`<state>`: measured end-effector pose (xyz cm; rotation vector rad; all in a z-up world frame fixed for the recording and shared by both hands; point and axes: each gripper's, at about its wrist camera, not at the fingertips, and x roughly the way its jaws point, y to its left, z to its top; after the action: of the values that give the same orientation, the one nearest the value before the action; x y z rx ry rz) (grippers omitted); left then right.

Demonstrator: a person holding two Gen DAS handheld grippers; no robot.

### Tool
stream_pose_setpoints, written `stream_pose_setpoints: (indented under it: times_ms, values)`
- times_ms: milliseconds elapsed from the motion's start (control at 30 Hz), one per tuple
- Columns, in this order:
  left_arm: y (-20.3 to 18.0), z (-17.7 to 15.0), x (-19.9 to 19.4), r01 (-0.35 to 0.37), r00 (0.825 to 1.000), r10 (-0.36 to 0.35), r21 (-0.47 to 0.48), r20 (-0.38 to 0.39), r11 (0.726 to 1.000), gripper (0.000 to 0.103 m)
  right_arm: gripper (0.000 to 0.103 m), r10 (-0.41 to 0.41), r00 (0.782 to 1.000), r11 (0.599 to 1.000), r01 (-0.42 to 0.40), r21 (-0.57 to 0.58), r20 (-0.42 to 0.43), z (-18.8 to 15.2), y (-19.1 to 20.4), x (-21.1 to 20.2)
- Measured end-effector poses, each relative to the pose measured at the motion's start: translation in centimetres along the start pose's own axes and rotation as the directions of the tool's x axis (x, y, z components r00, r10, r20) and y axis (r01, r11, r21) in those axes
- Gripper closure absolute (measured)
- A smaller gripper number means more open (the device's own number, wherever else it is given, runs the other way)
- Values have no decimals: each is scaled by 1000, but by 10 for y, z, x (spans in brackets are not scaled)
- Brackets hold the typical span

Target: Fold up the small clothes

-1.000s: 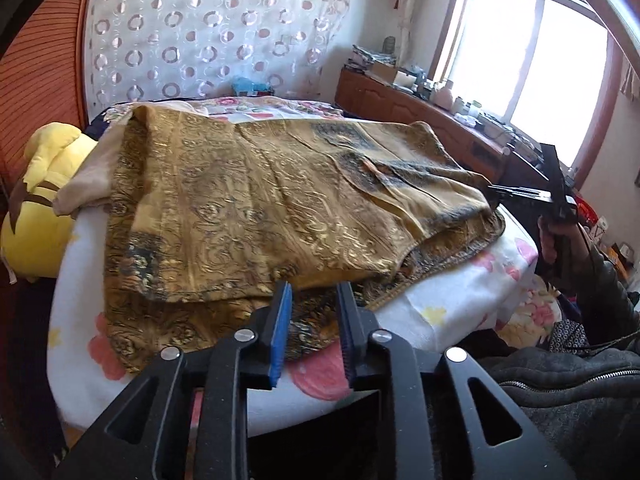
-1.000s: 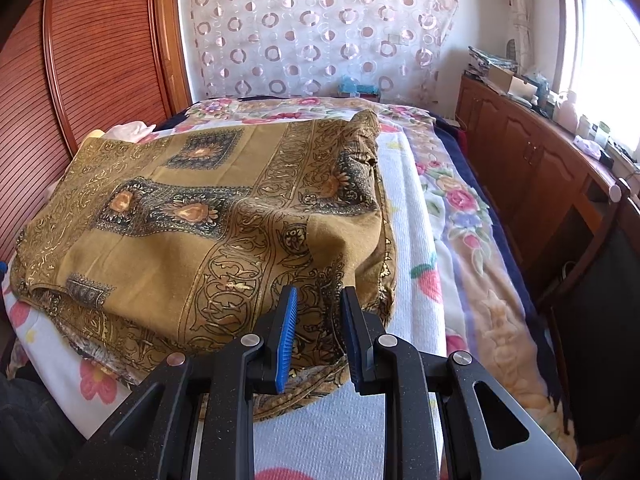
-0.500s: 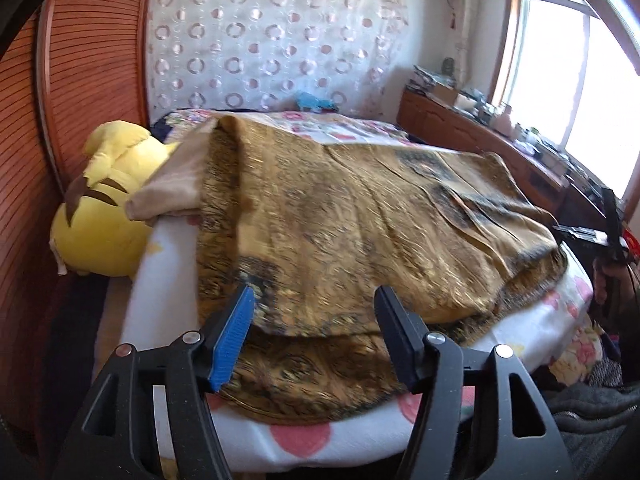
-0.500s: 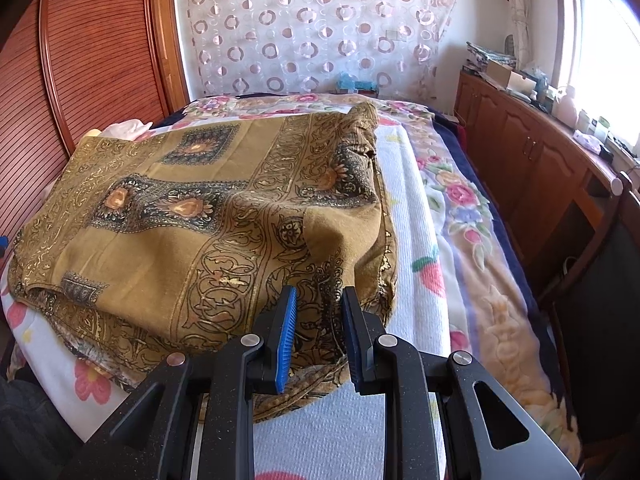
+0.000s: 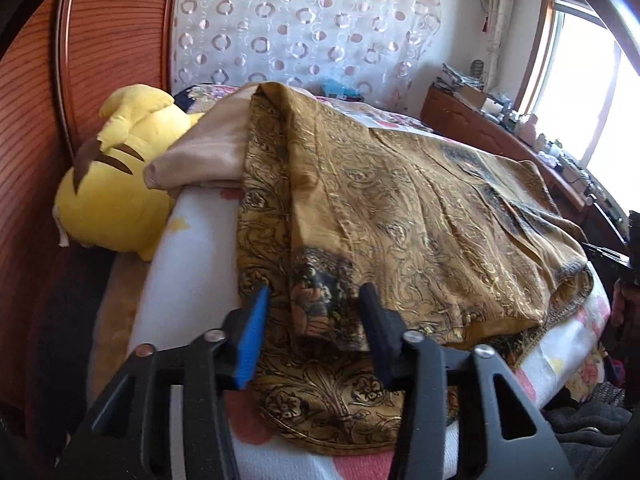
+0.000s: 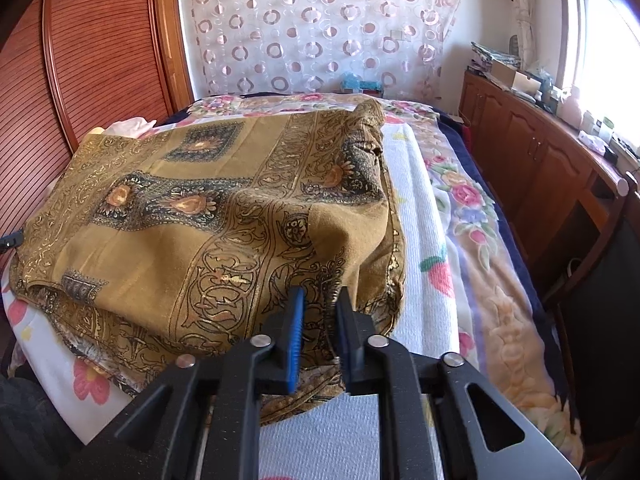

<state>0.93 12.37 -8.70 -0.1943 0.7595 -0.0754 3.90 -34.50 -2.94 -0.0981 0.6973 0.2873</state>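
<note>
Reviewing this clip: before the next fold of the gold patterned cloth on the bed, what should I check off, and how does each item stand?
1. Right hand-held gripper clamped on the gold cloth edge: ok, jaws just closed onto the fabric.
2. Left hand-held gripper gripping its corner: not ok, jaws have been closing and straddle the cloth but are not yet pressing it.
3. Cloth already doubled over: ok, upper layer lies on a lower one.
4. Yellow plush toy clear of the cloth: ok, beside the bed edge.
5. Beige garment under the cloth's far corner: cannot tell if it will drag.

Both wrist views looked steeply down, close over bed (image 5: 192, 272) edge, from opposite corners; shared golden patterned cloth (image 6: 208, 216).
</note>
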Motion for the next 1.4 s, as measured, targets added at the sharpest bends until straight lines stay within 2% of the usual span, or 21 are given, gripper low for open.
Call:
stream_pose_setpoints:
  times_ms: [33,100,167,333,467,633,667,733,800,967,1033,1100,1167,1400]
  values:
    - [-1,-1,0,11,1000,-11,-1,-1,1000,71,95,4,1000,1000,-4,-2,7,0,-1,-2]
    - [-2,-1,0,31,1000,-31,5,-2,999,89,98,17,1000,1000,-17,1,23,2,-3,-5]
    - [-6,-1,-1,39,999,-39,20,-2,999,99,99,15,999,1000,-15,0,38,2,-3,-9]
    - [-14,3,-30,35,996,-36,17,77,999,100,102,9,995,1000,-12,24,100,6,-10,-26]
    - [-16,-1,-42,18,998,-20,31,57,999,100,102,29,991,999,-33,31,131,7,-15,-44]
    - [-12,-10,-29,-19,1000,18,21,20,1000,99,102,-7,996,1000,6,11,89,-1,-11,-36]
    - [-10,-10,-27,-9,1000,9,11,18,1000,99,102,-15,997,1000,14,10,79,-2,-9,-33]
    - [-8,-9,-26,-5,1000,5,13,18,1000,91,102,-28,997,1000,28,9,71,-3,-5,-31]
    - [-8,-7,-28,-22,999,21,24,35,999,68,101,-39,997,999,39,5,72,0,-1,-30]
    - [-4,1,-28,-73,995,72,7,70,997,43,94,-70,990,997,73,-21,120,7,13,-44]
    - [-1,3,-21,-101,994,100,7,48,995,42,81,-79,987,996,83,-26,141,5,19,-48]
    - [2,4,-11,-108,994,108,0,16,994,42,64,-54,986,998,59,-30,159,5,25,-49]
    - [6,3,-3,-105,994,104,-24,-14,994,42,57,-24,987,998,32,-46,162,2,34,-46]
    - [11,-3,2,-111,993,111,-17,-29,994,42,55,26,995,994,-15,-107,100,-3,67,-12]
